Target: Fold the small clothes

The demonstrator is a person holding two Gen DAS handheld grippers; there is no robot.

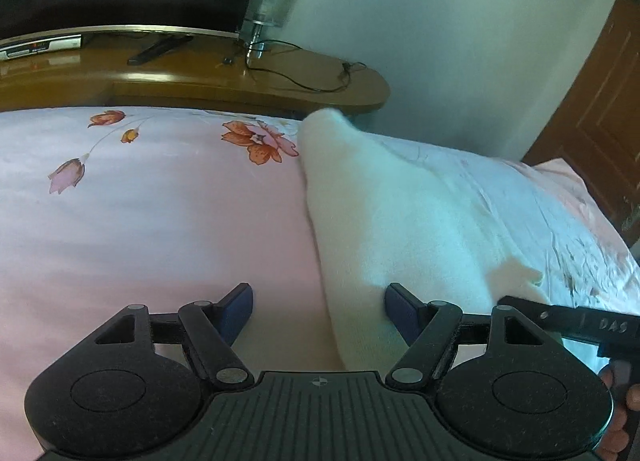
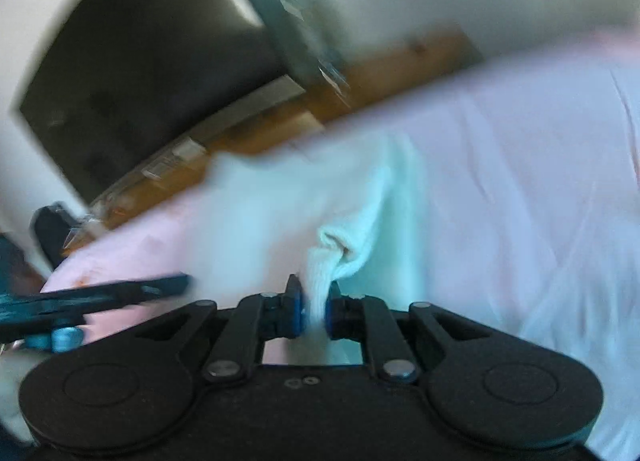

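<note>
Barely begun: soft white knitted garment unfolded on pink floral bedsheet, hem pinched by right gripper, left gripper spread empty.

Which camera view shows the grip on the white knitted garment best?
The right wrist view: the right hand-held gripper pinches a bunched fold of the white knitted garment. The left wrist view shows the garment spread out, but not the pinch.
</note>
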